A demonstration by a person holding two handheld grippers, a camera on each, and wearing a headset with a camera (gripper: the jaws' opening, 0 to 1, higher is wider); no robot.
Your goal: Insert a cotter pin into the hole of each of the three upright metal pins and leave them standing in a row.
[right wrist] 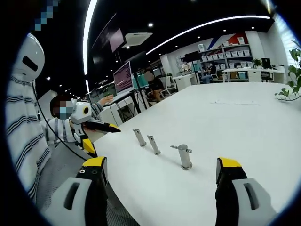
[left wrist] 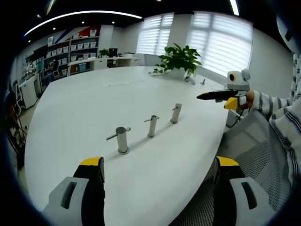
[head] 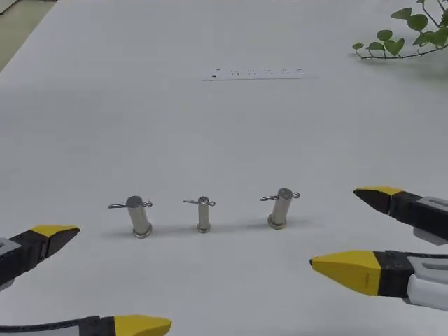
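Three upright metal pins stand in a row on the white table: the left pin [head: 140,217], the middle pin [head: 204,215] and the right pin [head: 280,208]. A thin cotter pin [head: 129,205] runs through the top of each. My left gripper [head: 105,280] is open at the bottom left, in front of the left pin and apart from it. To the right of the right pin, my right gripper [head: 343,229] is open with nothing between its fingers. The left gripper view [left wrist: 159,162] has the row [left wrist: 151,126] ahead, as does the right gripper view [right wrist: 162,163], with the nearest pin [right wrist: 184,156].
A white strip with dark marks [head: 259,73] lies farther back on the table. A leafy plant [head: 413,31] reaches in at the far right corner. Around the row the table [head: 210,140] is bare. Office shelves [left wrist: 70,56] and a seated person [right wrist: 153,84] are in the background.
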